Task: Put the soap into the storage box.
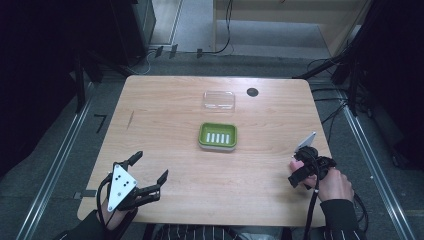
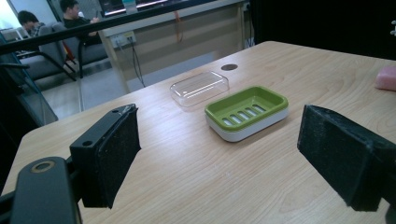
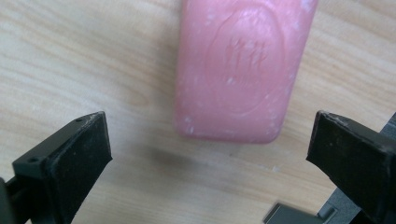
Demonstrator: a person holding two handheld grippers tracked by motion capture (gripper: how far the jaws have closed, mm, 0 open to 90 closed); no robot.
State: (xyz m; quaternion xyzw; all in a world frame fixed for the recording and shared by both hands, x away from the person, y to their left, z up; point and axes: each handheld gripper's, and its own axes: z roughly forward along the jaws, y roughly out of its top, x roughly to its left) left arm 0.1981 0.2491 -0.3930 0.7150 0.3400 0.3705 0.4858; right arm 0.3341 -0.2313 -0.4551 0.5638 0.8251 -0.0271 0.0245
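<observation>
Just one pink soap bar (image 3: 243, 70), one green dish (image 1: 217, 136) (slotted), one clear lid (image 1: 219, 100)

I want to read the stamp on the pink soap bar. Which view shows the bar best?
The right gripper view: the pink soap bar lies close up, stamp visible, ahead of the open jaws. The left gripper view catches its edge; the high view shows a pink sliver.

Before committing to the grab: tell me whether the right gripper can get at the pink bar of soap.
Probably yes. The right gripper hangs open just short of the pink bar of soap, jaws wider than the bar, with bare wooden table on both sides.
</observation>
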